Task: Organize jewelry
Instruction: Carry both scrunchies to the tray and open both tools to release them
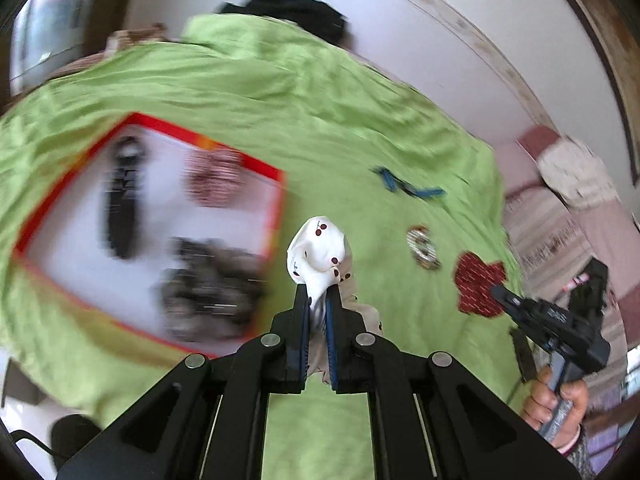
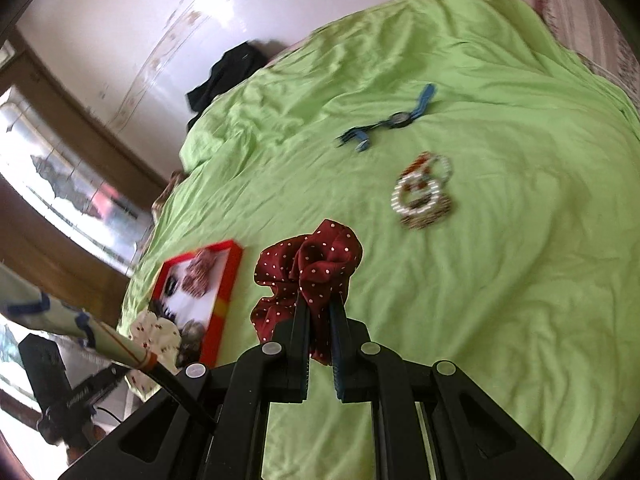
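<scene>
a white scrunchie (image 1: 318,252) is pinched in the left gripper (image 1: 318,300) nearest the tray (image 1: 276,172) at its left, a red scrunchie (image 2: 310,276) pinched in the right gripper (image 2: 320,304) farther off.

Daylight, bright, soft. Source: window (image 2: 60,184) at left of right wrist view, blown out to white. Pale glare on wall (image 2: 132,20). Shadows weak, only shallow ones in folds of green bedspread (image 2: 500,280). Left wrist view motion-blurred: red-rimmed tray (image 1: 256,168) and contents smeared, bedspread streaked. Right wrist view sharper, bead bracelets (image 2: 422,192) slightly soft. Strong fisheye bending, dark vignette at corners.
</scene>
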Demonstrator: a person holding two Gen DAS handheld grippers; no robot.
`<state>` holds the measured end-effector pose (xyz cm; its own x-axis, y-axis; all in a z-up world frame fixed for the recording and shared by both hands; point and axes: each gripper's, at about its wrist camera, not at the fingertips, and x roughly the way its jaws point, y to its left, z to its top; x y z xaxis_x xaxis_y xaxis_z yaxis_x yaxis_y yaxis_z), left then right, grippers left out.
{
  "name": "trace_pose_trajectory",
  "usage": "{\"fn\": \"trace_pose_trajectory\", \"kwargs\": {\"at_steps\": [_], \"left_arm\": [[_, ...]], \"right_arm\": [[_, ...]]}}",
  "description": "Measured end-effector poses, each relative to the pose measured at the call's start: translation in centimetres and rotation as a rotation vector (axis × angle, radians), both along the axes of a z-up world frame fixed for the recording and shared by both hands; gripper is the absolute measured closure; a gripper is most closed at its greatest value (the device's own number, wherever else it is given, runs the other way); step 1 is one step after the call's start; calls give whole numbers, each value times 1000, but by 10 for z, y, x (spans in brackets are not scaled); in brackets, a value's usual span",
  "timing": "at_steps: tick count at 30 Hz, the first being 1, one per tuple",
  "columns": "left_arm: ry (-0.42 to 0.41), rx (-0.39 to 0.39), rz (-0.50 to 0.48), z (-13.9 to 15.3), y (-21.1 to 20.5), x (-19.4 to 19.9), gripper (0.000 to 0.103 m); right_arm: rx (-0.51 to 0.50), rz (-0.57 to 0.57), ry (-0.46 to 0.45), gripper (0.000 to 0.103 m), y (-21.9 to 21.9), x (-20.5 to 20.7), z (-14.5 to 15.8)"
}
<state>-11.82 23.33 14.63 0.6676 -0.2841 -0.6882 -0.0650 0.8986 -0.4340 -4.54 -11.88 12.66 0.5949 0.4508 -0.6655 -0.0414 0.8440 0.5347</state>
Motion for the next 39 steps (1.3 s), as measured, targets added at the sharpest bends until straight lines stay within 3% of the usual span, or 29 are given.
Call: {"fn": "trace_pose_trajectory", "kwargs": {"at_steps": [6,15,24,30,34,39], "left_arm": [[17,23,163,0,87,-18,96],[93,63,255,-27,169,-5,96],[173,114,265,-58,201,20,96],[193,142,261,-69,208,31,96],[207,177,264,-73,211,37,96],[205,163,267,-76,220,40,95]], "right_arm": [[-31,97,5,93,56,2,2],[-78,244,19,93,148,15,-1],[-39,430,28,93,241,11,0],[16,542,108,93,309,12,-29],[-39,560,141,93,339,17,-54],[-141,559,119,93,353,16,-65]]}}
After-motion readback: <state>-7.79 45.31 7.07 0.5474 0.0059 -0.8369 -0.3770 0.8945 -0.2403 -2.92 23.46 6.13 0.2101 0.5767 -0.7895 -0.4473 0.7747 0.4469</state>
